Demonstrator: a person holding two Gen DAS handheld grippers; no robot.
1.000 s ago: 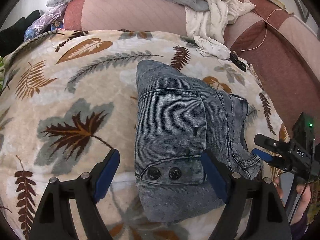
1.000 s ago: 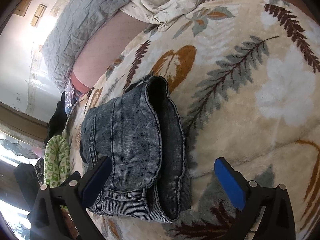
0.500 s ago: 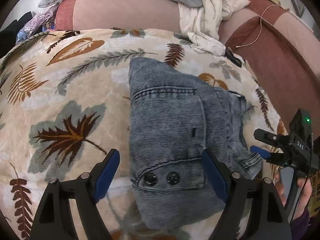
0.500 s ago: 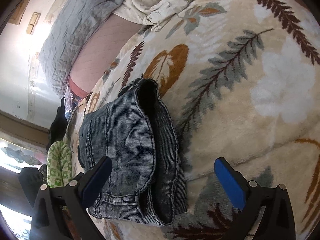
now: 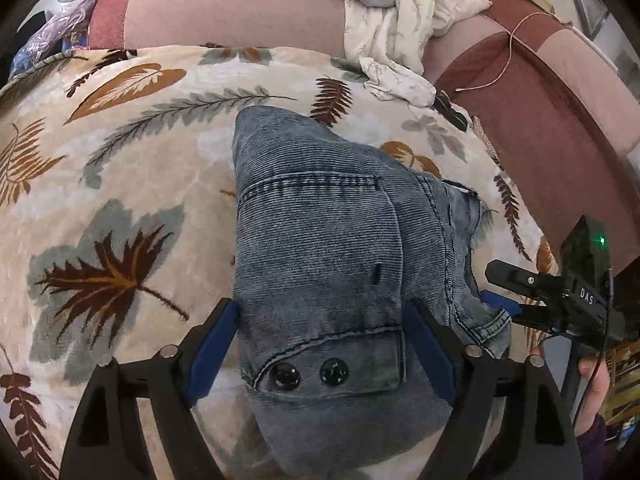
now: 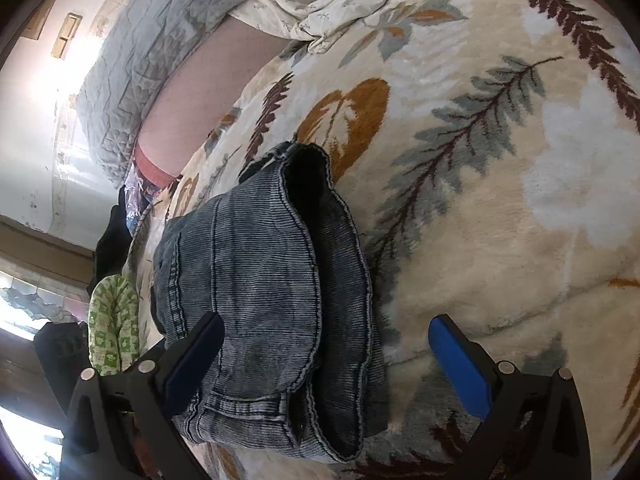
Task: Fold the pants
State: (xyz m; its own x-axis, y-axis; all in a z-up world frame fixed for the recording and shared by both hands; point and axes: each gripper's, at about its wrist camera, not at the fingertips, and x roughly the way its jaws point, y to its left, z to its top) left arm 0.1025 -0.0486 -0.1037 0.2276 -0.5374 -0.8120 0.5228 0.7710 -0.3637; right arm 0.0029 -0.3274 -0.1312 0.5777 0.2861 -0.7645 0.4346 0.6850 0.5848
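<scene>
Denim pants (image 5: 320, 264) folded — leaf-print blanket (image 5: 120, 168) | sofa (image 5: 540, 112) | both claws spread, empty

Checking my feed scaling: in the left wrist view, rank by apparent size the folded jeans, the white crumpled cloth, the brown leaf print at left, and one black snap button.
1. folded jeans
2. white crumpled cloth, though farther away, so shrunk by distance
3. brown leaf print, close to the cloth; order unsure
4. black snap button
</scene>
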